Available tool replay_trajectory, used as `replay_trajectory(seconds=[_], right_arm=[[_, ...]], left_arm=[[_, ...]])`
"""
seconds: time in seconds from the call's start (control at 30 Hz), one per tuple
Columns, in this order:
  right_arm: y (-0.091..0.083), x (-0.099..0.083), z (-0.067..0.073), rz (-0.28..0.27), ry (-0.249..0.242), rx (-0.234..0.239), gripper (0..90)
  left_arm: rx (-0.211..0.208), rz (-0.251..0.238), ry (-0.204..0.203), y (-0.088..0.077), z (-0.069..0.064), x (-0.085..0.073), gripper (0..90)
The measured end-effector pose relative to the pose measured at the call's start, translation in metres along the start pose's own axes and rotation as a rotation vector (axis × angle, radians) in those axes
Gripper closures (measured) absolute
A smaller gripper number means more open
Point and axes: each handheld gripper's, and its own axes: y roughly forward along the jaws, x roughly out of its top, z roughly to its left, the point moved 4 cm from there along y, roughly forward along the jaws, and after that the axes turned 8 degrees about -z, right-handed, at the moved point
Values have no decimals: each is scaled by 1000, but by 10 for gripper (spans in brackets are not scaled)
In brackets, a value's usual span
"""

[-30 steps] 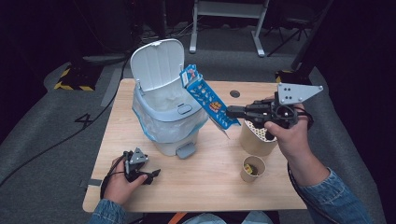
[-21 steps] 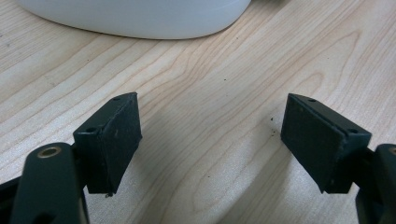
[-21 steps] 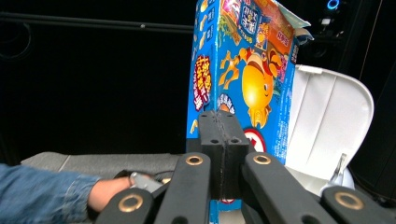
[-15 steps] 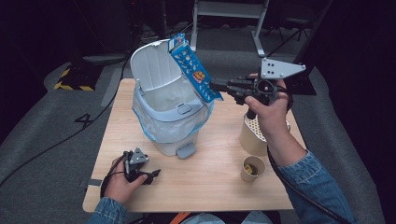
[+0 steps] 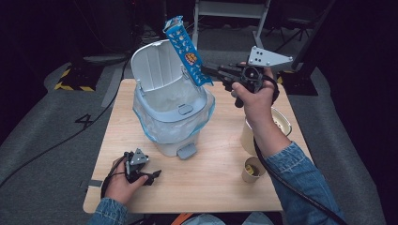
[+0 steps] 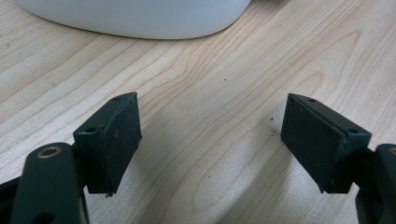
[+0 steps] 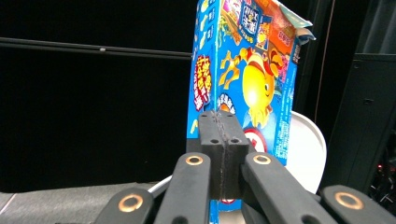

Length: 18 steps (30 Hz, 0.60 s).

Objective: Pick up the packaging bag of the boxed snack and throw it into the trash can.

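Note:
A blue snack box [image 5: 184,49] with a yellow cartoon figure hangs tilted above the open mouth of a white pedal bin [image 5: 174,123], in front of its raised lid [image 5: 155,65]. My right gripper [image 5: 207,71] is shut on the box's lower edge. In the right gripper view the two jaws press together on the box [image 7: 247,70], and my right gripper [image 7: 223,126] points level. My left gripper [image 5: 152,176] rests on the table in front of the bin, open. Nothing lies between the pads [image 6: 116,135] of my left gripper [image 6: 210,140], and the bin's base [image 6: 135,18] lies just ahead.
The bin is lined with a clear bag. A tall cream paper cup [image 5: 281,123] and a small paper cup [image 5: 253,168] stand on the wooden table [image 5: 211,187] at the right, under my right forearm. A metal frame [image 5: 230,9] stands behind the table.
My right gripper has carried the blue box left and up, from beside the bin to above its opening, and the box stands more upright. The left gripper has stayed put.

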Motion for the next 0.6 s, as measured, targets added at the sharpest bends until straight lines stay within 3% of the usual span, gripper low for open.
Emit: replay_trajectory(seconds=[0.27,0.6], right_arm=[[21,-9,-1,7,-34,-39,900],[34,-17,2,32,-66,-71,900]], left_arm=[[0,0,0,0,0,0,204],[1,0,1,0,0,0,205]])
